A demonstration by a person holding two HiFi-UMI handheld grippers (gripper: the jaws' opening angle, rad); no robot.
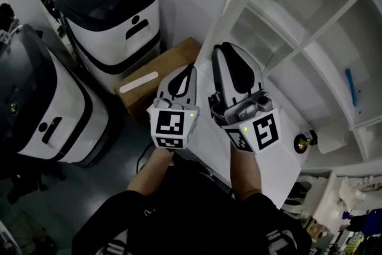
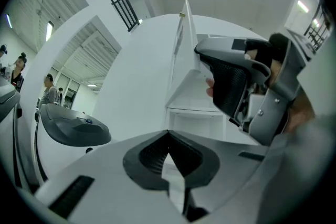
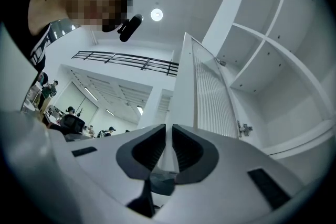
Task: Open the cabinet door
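Nearest: left claw [image 2: 167,132], pads together at the tips, nothing between them. Just to its right, right claw [image 3: 168,128], pads almost together with a thin slit left and nothing pinched in it.

The door [image 3: 210,92] stands swung out from the cabinet [image 3: 294,113]. Its free edge rises straight beyond the right claw's slit, and its ribbed inner face is turned toward the shelves [image 3: 273,47]. Whether the claw touches the door, I cannot tell. A hinge [image 3: 244,127] sits at the door's far side.

Lower right, a knob [image 1: 303,142] on a white panel [image 1: 286,122].

On the floor [image 1: 119,152] left of the claws: a cardboard box [image 1: 173,57], a near machine [image 1: 42,104] and a far machine [image 1: 113,9], both white with black tops.

People [image 2: 50,93] stand far back.
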